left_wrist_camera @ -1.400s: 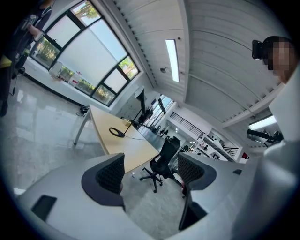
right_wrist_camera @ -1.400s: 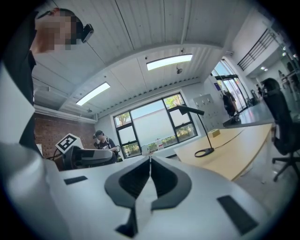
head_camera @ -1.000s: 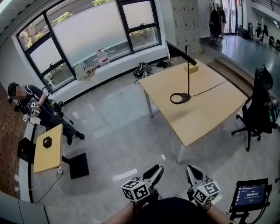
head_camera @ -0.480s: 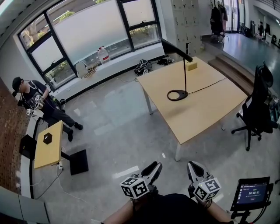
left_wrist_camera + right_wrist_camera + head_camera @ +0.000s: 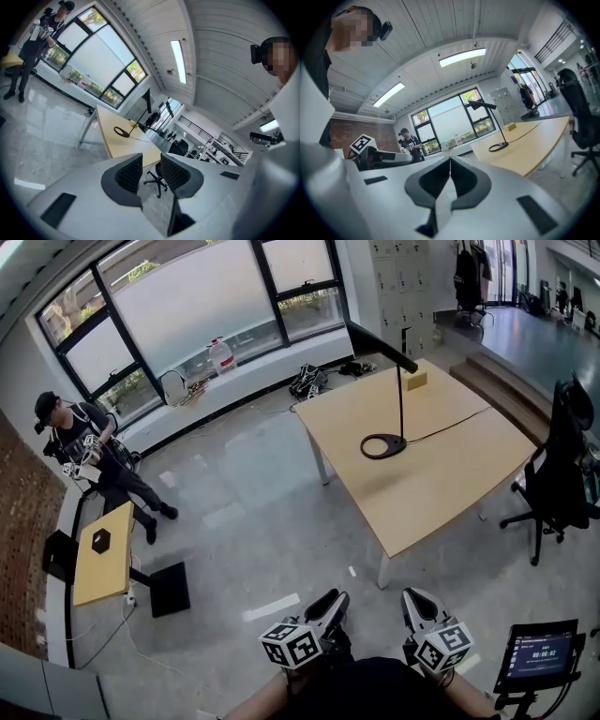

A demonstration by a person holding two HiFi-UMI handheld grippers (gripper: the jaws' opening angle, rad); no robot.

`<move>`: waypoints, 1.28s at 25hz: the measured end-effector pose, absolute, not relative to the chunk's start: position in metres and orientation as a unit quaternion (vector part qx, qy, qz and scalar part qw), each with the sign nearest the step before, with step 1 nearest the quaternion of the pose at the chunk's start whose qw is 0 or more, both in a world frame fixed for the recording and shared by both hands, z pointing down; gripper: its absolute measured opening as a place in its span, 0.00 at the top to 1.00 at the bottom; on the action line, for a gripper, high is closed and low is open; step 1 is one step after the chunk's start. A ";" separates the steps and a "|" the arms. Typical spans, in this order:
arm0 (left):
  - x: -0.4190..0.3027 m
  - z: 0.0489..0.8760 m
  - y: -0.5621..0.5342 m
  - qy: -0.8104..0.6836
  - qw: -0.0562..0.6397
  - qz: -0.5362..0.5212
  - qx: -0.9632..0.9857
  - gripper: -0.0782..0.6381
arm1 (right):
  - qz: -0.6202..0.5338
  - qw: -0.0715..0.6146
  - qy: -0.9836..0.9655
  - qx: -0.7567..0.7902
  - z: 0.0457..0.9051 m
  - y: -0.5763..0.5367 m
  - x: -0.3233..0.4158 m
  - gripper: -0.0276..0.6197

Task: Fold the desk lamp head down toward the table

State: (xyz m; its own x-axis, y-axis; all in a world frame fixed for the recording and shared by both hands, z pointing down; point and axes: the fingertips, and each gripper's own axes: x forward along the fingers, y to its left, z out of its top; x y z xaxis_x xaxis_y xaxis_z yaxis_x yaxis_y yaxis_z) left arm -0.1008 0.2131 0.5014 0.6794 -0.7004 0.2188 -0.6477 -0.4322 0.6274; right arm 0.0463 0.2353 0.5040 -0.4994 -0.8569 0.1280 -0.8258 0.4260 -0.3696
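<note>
Held low at the person's front, the left gripper [image 5: 151, 169] has its fingers [image 5: 130, 172] released a little apart with nothing between them, while the right gripper [image 5: 450, 176] beside it keeps its fingers [image 5: 436, 180] clenched flat together, also empty. The desk lamp [image 5: 401, 404] stands well ahead of both pairs of fingers, across a stretch of bare floor [image 5: 244, 521], upright on the wooden table [image 5: 441, 493], its long head [image 5: 380, 345] raised and angled out over the table's far edge. The fold has not begun, and the risks lie ahead. The lamp rests only on a thin ring base [image 5: 384, 447]; pressing the head down without a second grip on stem or base would likely tip or slide the whole lamp. The clenched right fingers must open before they can steady anything. A cord [image 5: 450, 427] trails from the base toward the right edge and could snag or drag, and a yellow block [image 5: 416, 381] sits just beyond the stem. An office chair [image 5: 561, 465] crowds the right side of the approach.
</note>
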 end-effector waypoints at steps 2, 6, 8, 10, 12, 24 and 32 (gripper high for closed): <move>-0.097 0.503 0.195 -0.389 0.351 -0.034 0.851 0.72 | -0.196 0.033 0.839 -0.506 0.507 0.220 0.048 0.95; -0.094 0.503 0.151 -0.365 0.349 -0.034 0.862 0.72 | -0.196 0.025 0.824 -0.531 0.509 0.184 0.052 0.95; -0.097 0.500 0.126 -0.356 0.345 -0.034 0.868 0.72 | -0.194 0.021 0.820 -0.538 0.508 0.163 0.048 0.95; -0.103 0.497 0.103 -0.351 0.342 -0.034 0.871 0.72 | -0.192 0.016 0.819 -0.541 0.506 0.142 0.039 0.95; -0.110 0.496 0.082 -0.345 0.345 -0.034 0.872 0.72 | -0.193 0.010 0.817 -0.543 0.506 0.122 0.030 0.95; -0.150 0.509 -0.001 -0.315 0.357 -0.034 0.879 0.72 | -0.199 -0.026 0.798 -0.568 0.511 0.051 -0.007 0.95; -0.120 0.485 -0.053 -0.298 0.311 -0.033 0.902 0.72 | -0.198 -0.011 0.764 -0.614 0.506 0.017 0.041 0.95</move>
State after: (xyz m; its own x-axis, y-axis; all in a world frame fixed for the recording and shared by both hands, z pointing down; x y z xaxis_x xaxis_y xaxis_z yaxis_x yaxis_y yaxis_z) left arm -0.1202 -0.0527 0.4849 0.8201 -0.5582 0.1256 -0.5170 -0.6289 0.5807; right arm 0.0406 0.0171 0.5057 -0.2462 -0.9339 0.2594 -0.9422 0.1679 -0.2898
